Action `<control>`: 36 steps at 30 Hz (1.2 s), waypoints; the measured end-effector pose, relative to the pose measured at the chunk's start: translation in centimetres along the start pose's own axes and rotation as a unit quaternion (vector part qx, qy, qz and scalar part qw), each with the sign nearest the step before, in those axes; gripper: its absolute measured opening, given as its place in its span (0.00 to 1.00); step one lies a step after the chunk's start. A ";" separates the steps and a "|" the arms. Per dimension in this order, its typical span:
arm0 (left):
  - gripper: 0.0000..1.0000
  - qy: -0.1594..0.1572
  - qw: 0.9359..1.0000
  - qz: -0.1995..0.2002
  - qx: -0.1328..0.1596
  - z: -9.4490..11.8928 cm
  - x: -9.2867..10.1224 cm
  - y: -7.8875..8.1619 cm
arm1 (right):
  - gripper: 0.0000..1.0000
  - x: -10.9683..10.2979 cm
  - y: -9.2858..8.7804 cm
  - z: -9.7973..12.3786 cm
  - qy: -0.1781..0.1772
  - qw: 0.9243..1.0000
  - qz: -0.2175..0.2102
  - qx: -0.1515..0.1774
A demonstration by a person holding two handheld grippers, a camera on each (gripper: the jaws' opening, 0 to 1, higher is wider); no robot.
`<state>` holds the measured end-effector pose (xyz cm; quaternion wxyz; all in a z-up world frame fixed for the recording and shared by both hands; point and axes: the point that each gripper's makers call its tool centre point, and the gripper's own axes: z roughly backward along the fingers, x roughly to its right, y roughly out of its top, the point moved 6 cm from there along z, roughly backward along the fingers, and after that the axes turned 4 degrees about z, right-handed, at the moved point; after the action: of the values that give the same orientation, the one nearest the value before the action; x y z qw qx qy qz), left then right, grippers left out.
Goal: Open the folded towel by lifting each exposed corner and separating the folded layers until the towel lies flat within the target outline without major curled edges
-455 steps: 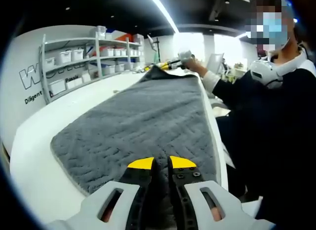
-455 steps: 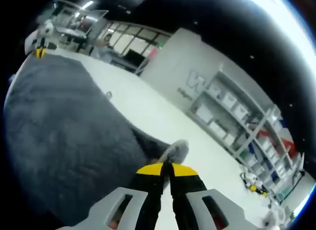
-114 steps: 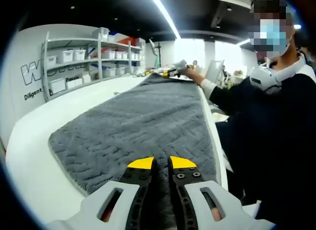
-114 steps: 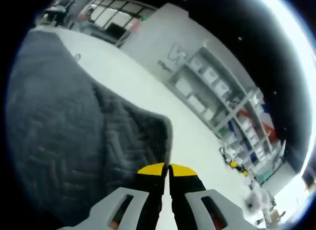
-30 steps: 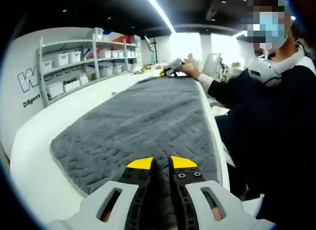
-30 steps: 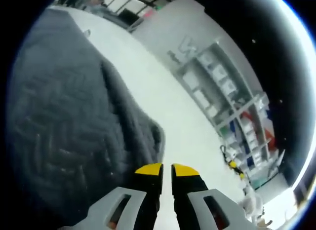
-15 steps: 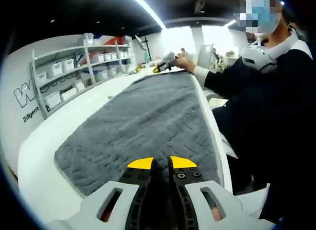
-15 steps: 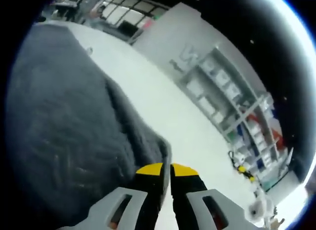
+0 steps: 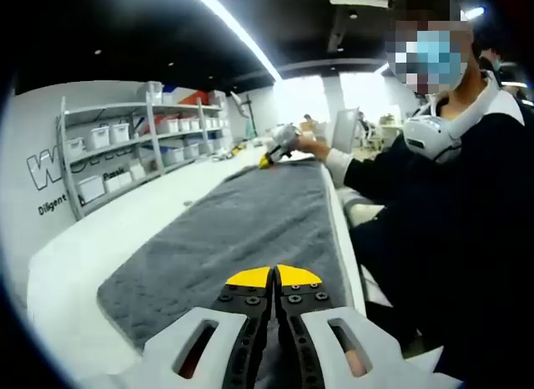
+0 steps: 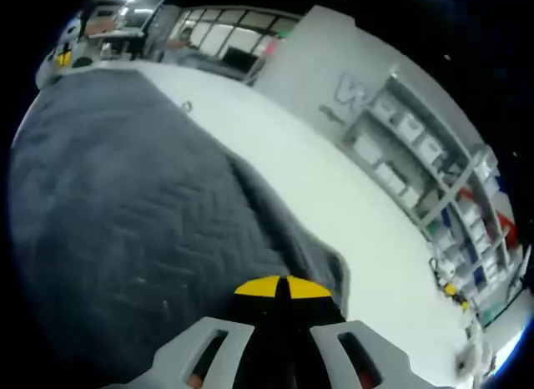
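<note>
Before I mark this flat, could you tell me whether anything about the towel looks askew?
Yes: the towel corner by the right claw is raised off the table in a fold, not flat.

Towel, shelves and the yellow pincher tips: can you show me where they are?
towel (image 9: 250, 230), left gripper view, middle of the grey pile.
shelves (image 9: 108, 151), left gripper view, on a row of white bins.
left gripper (image 9: 274, 276), left gripper view, between its yellow tips.

One grey towel (image 9: 250, 230) lies on one white table (image 9: 100, 247). Two grippers work it: the left gripper (image 9: 274, 276) and the right gripper (image 10: 282, 286). Beyond the table stands one shelf unit (image 9: 142, 147), and one person (image 9: 450, 197) sits beside the table.
</note>
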<state>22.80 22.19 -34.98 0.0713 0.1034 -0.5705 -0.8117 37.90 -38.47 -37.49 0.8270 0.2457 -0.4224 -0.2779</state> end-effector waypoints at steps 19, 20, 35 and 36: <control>0.01 0.007 0.995 0.037 -0.090 -0.6 -0.7 -3.2 | 0.00 -1.5 0.2 0.1 0.043 0.999 -0.001 0.009; 0.01 0.005 0.995 0.040 -0.094 -0.6 -0.6 -3.3 | 0.00 -1.5 0.2 0.1 0.043 0.999 0.001 0.009; 0.01 -0.001 0.995 0.041 -0.095 -0.5 -0.6 -3.5 | 0.00 -3.3 3.0 1.4 0.068 0.995 0.074 0.019; 0.01 -0.001 0.995 0.041 -0.095 -0.5 -0.5 -3.5 | 0.00 -3.4 3.0 1.4 0.069 0.995 0.075 0.019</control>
<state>23.45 23.04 -38.37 0.1137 0.0720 -0.4947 -0.8586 35.88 -34.26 -36.72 0.8680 0.2476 -0.3866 -0.1891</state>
